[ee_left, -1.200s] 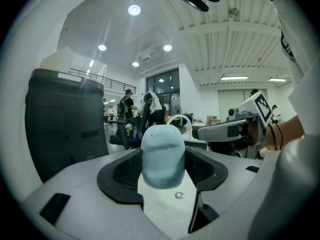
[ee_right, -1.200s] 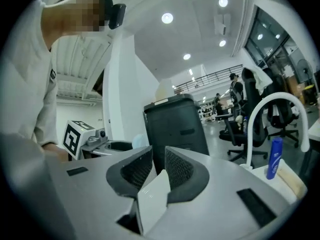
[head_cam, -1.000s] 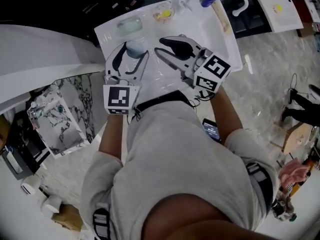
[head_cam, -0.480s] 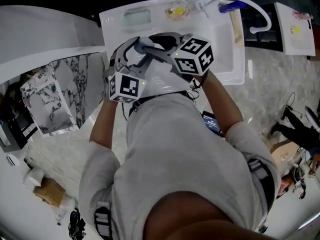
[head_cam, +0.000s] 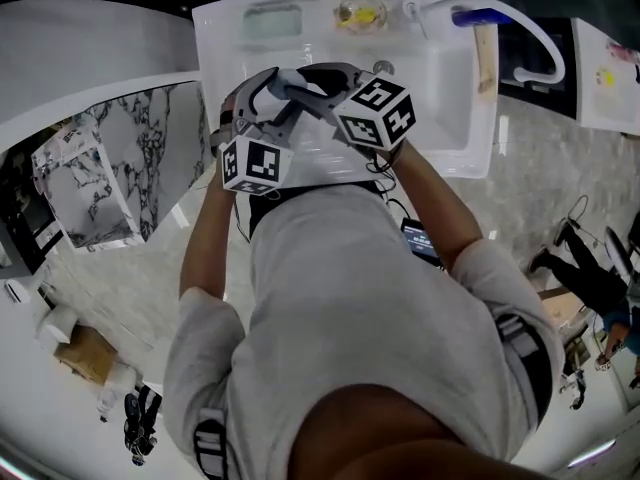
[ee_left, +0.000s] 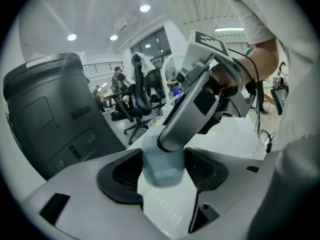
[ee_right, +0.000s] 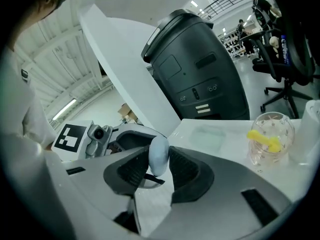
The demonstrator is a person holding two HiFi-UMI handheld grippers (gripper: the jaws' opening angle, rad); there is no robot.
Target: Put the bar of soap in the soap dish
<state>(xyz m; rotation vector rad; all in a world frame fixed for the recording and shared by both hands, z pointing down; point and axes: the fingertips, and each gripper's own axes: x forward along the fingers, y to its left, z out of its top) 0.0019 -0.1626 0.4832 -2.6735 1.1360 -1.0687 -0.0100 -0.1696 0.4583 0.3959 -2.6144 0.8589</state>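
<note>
A white sink (head_cam: 455,158) stands below us in a bright open workroom with marbled flooring. Nearest us, over the sink's near left part, the two grippers meet on the pale blue bar of soap (ee_left: 160,159). The left gripper (ee_left: 161,176) clamps its lower end between both pads. The right gripper (ee_right: 159,170) comes in from the right, and its jaws have just been closing on the bar's thinner sides, the pads apparently touching it. We judge the bar light and rigid, but rounded and smooth, so likely slippery. We would hold it squarely at mid-length across flat faces, since a pinch on a curved end could squirt it out. On the far rim lie the pale green soap dish (head_cam: 272,20), empty, at left and a glass bowl (head_cam: 360,13) just right of it.
</note>
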